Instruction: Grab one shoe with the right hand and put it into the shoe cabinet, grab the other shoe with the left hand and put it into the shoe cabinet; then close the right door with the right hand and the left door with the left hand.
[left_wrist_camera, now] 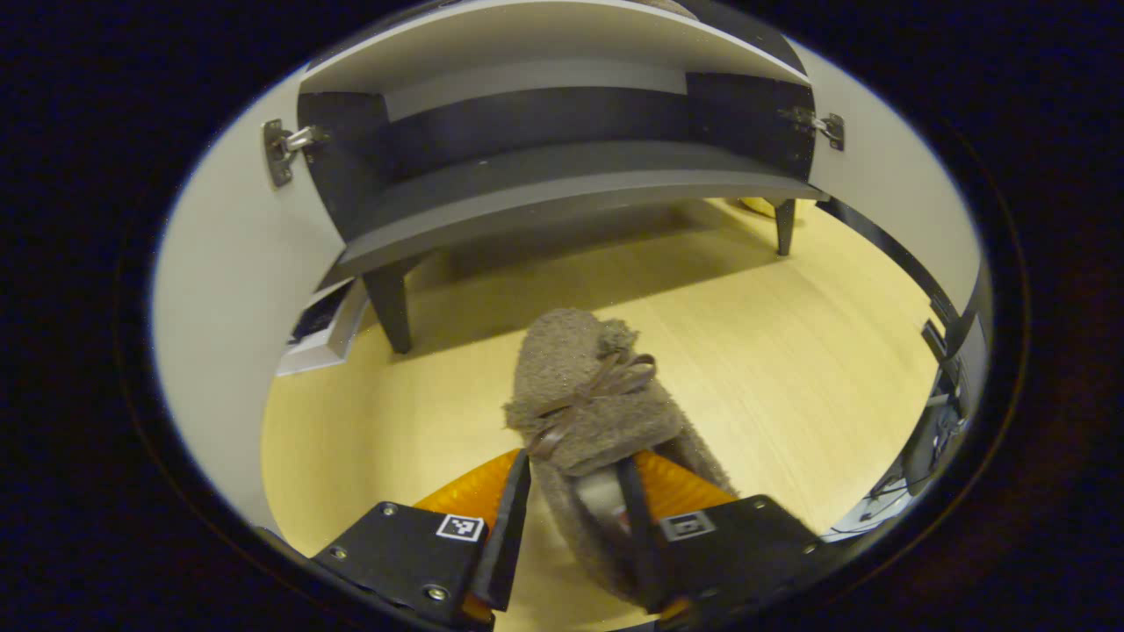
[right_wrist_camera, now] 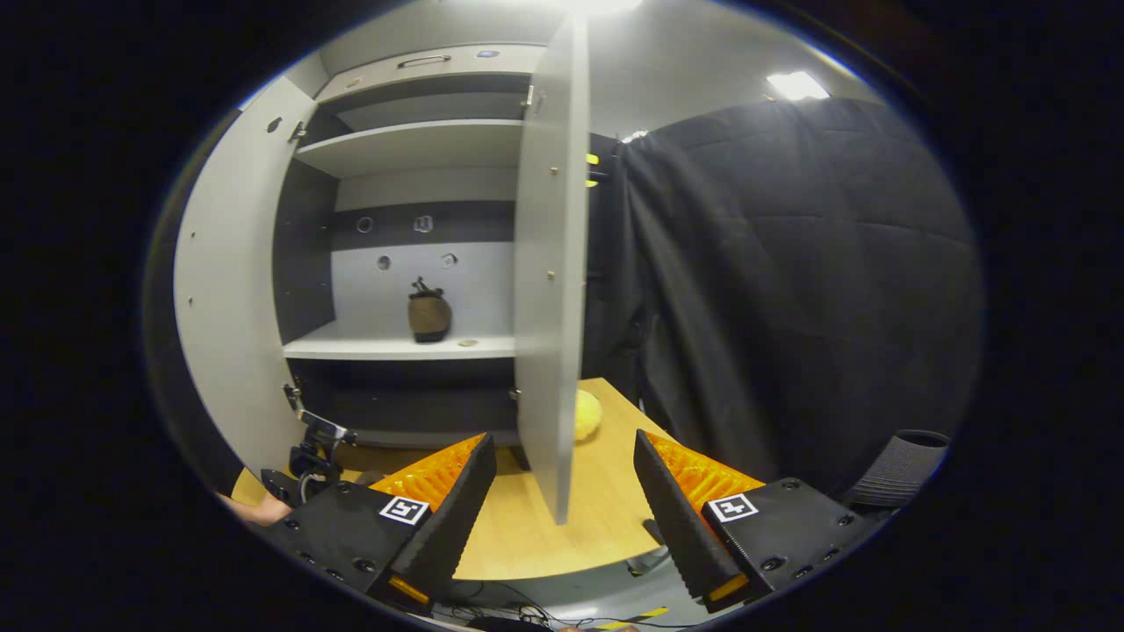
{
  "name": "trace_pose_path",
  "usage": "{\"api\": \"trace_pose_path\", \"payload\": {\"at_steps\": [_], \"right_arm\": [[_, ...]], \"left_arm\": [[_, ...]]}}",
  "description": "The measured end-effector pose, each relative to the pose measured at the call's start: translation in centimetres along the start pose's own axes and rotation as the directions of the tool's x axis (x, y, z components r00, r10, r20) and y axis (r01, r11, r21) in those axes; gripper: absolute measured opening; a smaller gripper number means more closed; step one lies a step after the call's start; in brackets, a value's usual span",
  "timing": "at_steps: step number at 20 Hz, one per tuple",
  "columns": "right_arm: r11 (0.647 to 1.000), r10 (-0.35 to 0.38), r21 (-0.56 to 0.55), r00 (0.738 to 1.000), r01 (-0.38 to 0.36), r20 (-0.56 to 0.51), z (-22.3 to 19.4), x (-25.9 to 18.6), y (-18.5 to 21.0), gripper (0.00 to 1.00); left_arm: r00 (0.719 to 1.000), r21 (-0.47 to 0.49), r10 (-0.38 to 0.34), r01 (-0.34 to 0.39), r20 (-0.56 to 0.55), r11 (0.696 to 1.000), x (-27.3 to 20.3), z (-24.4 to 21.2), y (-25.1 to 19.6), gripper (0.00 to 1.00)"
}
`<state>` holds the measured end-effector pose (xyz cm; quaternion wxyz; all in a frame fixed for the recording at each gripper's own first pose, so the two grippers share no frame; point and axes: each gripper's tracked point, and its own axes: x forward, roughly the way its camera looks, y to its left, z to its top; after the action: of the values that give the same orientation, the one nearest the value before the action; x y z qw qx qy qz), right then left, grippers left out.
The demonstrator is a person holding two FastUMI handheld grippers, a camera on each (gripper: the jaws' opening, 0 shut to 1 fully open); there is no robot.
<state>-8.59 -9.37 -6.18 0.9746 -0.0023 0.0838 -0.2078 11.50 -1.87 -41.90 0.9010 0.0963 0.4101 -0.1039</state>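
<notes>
A brown fuzzy shoe (left_wrist_camera: 584,386) with a bow sits between my left gripper's fingers, toe pointing ahead over the wooden floor. The left gripper (left_wrist_camera: 575,470) is shut on it, one finger outside the shoe's side and one inside its opening. Ahead stands the shoe cabinet (left_wrist_camera: 562,189) with both doors swung open. In the right gripper view, the other brown shoe (right_wrist_camera: 429,316) stands on the cabinet's middle shelf (right_wrist_camera: 395,348). My right gripper (right_wrist_camera: 562,452) is open and holds nothing, in front of the edge of the open right door (right_wrist_camera: 549,290). The left door (right_wrist_camera: 228,290) is open too.
The cabinet stands on dark legs (left_wrist_camera: 393,307) above the wooden floor (left_wrist_camera: 773,351). A white box (left_wrist_camera: 325,338) lies on the floor by the left door. A yellow object (right_wrist_camera: 587,414) lies under the cabinet's right side. Black cloth (right_wrist_camera: 790,290) hangs to the right.
</notes>
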Motion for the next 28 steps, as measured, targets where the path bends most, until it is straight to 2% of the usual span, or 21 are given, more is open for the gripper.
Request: {"api": "trace_pose_path", "payload": {"at_steps": [1, 2, 3, 4, 6, 7, 8, 9, 10, 11, 12, 16, 19, 21, 28], "right_arm": [[0.999, -0.04, 0.032, 0.999, 0.04, -0.007, 0.1, -0.7, -1.4, 0.99], [0.995, -0.077, 0.062, 0.997, 0.077, -0.009, 0.2, -1.4, -2.7, 0.94], [0.99, -0.113, 0.079, 0.994, 0.113, -0.01, 0.3, -1.9, -4.0, 0.99], [0.986, -0.145, 0.08, 0.989, 0.145, -0.008, 0.1, -2.0, -5.0, 0.99], [0.977, -0.2, 0.073, 0.98, 0.2, -0.002, 0.4, -2.1, -6.9, 0.99], [0.973, -0.219, 0.079, 0.976, 0.217, 0.006, 1.0, -2.2, -7.7, 0.93], [0.97, -0.232, 0.083, 0.973, 0.231, 0.012, 1.5, -2.1, -8.3, 0.98], [0.968, -0.239, 0.083, 0.971, 0.237, 0.015, 1.8, -1.8, -8.6, 0.98], [0.967, -0.244, 0.077, 0.97, 0.242, 0.017, 1.9, -1.4, -9.0, 0.98], [0.968, -0.242, 0.07, 0.97, 0.24, 0.023, 2.0, -1.1, -9.0, 0.99], [0.969, -0.24, 0.064, 0.97, 0.238, 0.029, 2.3, -0.6, -9.1, 0.99], [0.974, -0.22, 0.069, 0.975, 0.217, 0.029, 3.0, 2.7, -10.3, 0.99], [0.976, -0.197, 0.097, 0.98, 0.194, 0.022, 3.4, 5.3, -11.4, 0.98], [0.975, -0.193, 0.113, 0.981, 0.189, 0.025, 3.7, 7.4, -12.6, 0.98], [0.984, -0.145, 0.117, 0.988, 0.137, 0.058, 5.7, 13.2, -14.7, 0.98]], "left_arm": [[1.0, 0.006, 0.002, -0.002, -0.004, 1.0, 0.0, -0.2, 0.0, 0.52], [1.0, 0.021, 0.013, -0.013, 0.013, 1.0, -0.5, 0.5, 0.3, 0.54], [1.0, 0.025, 0.027, -0.027, 0.0, 0.999, 0.2, -0.1, 0.8, 0.56], [0.999, 0.015, 0.039, -0.039, 0.007, 0.999, 0.1, -0.1, 0.9, 0.31], [0.998, 0.011, 0.06, -0.06, -0.001, 0.998, 0.2, -0.1, 0.8, 0.24], [0.998, 0.018, 0.065, -0.065, 0.0, 0.998, 0.3, -0.1, 0.9, 0.24], [0.998, 0.019, 0.067, -0.067, 0.0, 0.998, 0.1, -0.1, 0.9, 0.24], [0.998, 0.013, 0.067, -0.067, -0.003, 0.998, 0.1, -0.1, 0.9, 0.24], [0.991, 0.026, 0.135, -0.135, -0.001, 0.99, -0.5, 0.3, 2.3, 0.24], [0.991, -0.005, 0.129, -0.129, -0.019, 0.992, -0.1, -0.5, 2.3, 0.29], [0.992, -0.023, 0.122, -0.122, -0.011, 0.992, -0.1, -0.2, 2.2, 0.02], [0.995, -0.105, 0.088, -0.093, -0.048, 0.99, -0.4, -0.5, 1.9, 0.02], [0.994, -0.195, 0.08, -0.092, -0.072, 0.976, -0.4, 0.1, 1.9, 0.01], [0.993, -0.219, 0.088, -0.104, -0.083, 0.97, -0.4, 0.5, 2.3, 0.02], [0.993, -0.316, 0.12, -0.121, -0.022, 0.941, 0.1, 0.6, 1.8, 0.02]]}}
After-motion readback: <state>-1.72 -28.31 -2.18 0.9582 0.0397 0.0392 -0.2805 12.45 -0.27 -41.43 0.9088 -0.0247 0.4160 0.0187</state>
